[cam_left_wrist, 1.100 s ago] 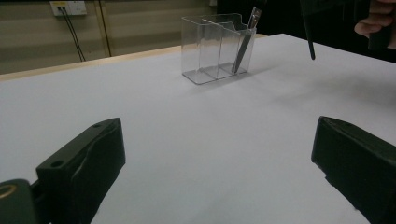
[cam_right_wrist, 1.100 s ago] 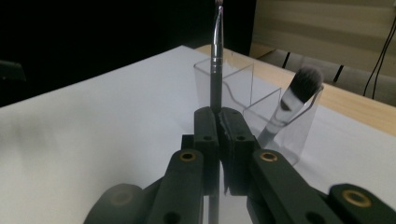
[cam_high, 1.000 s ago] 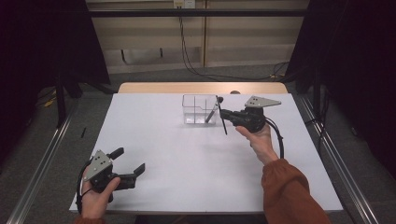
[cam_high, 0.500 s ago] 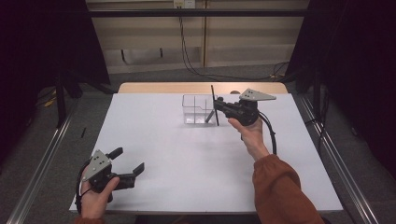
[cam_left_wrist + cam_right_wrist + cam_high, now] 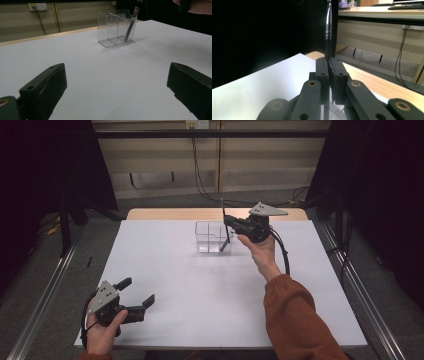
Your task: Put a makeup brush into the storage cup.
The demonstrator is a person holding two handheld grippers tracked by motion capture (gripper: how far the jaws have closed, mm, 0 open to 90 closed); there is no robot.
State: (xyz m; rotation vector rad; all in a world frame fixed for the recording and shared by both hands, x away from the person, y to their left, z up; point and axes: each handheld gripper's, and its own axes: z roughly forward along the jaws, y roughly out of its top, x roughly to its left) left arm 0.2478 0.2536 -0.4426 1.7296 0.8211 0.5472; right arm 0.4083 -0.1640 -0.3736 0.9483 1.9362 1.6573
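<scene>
The counter point(image 5: 200, 290) is plain white with a pale wooden strip along its far edge, and the clear, colourless compartmented organiser point(image 5: 212, 237) on it holds a dark, glossy black brush handle point(image 5: 226, 237). Both the left gripper point(image 5: 135, 295) and the right gripper point(image 5: 230, 221) are black with a grey plate on top. The person's sleeve point(image 5: 295, 320) is rust orange.

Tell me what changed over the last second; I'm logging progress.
The right gripper, shut on the pen, swung it from a slant to nearly upright and lowered its tip into the clear organizer. The left gripper stayed open, resting near the table's front edge; the organizer didn't move.
</scene>
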